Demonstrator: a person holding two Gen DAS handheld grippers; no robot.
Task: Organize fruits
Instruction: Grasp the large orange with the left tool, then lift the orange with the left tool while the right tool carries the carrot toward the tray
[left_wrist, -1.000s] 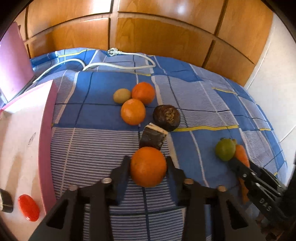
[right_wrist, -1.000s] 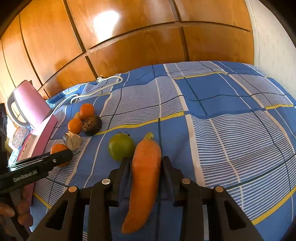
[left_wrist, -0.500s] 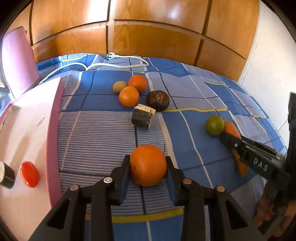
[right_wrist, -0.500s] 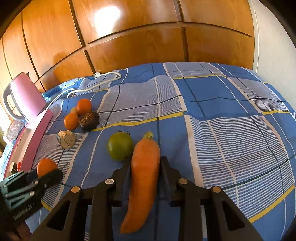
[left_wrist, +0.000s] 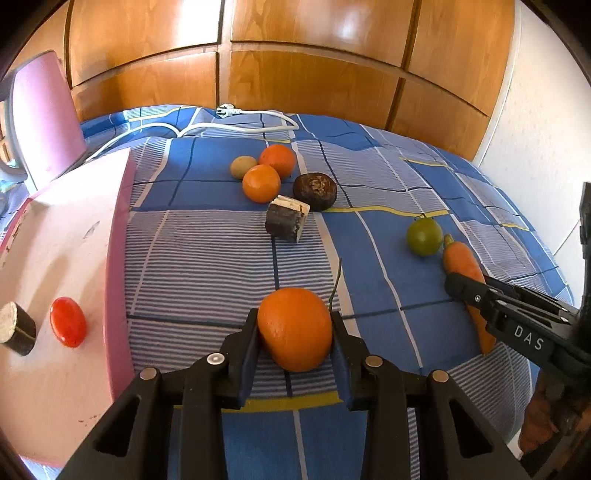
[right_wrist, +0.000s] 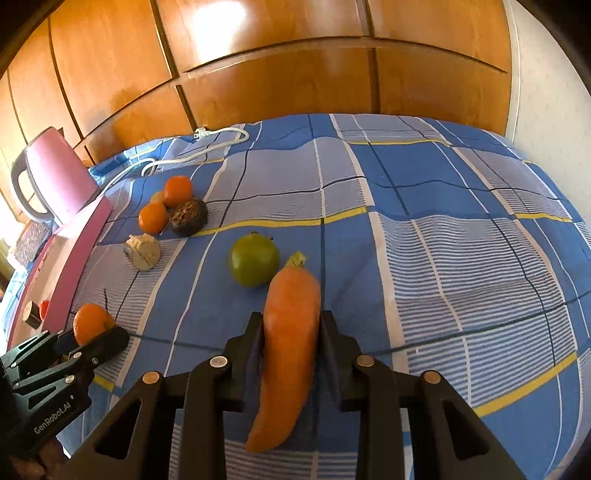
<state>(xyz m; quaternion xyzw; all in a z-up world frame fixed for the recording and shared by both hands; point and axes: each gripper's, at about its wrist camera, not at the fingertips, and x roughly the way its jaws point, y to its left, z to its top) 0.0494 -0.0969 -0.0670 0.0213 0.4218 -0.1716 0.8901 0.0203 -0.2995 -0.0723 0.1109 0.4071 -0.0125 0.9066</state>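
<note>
My left gripper (left_wrist: 294, 325) is shut on an orange (left_wrist: 294, 334) and holds it above the blue checked bedspread (left_wrist: 207, 258). My right gripper (right_wrist: 290, 325) is shut on a carrot (right_wrist: 290, 354), also seen in the left wrist view (left_wrist: 466, 273). Two more oranges (left_wrist: 261, 183) (left_wrist: 277, 160), a small tan fruit (left_wrist: 243, 167), a dark brown round fruit (left_wrist: 314, 191), a dark cut chunk (left_wrist: 287, 218) and a green fruit (left_wrist: 424, 236) lie on the bed.
A pink tray (left_wrist: 55, 266) at the left holds a red tomato (left_wrist: 68, 326) and a dark cylinder piece (left_wrist: 14, 332). A pink kettle (right_wrist: 55, 177) stands behind it. A white power cable (left_wrist: 221, 127) lies by the wooden wardrobe (left_wrist: 295, 74).
My left gripper has pulled back from the fruit cluster with the orange, toward the near edge of the bed. My right gripper has kept the carrot and drawn back slightly.
</note>
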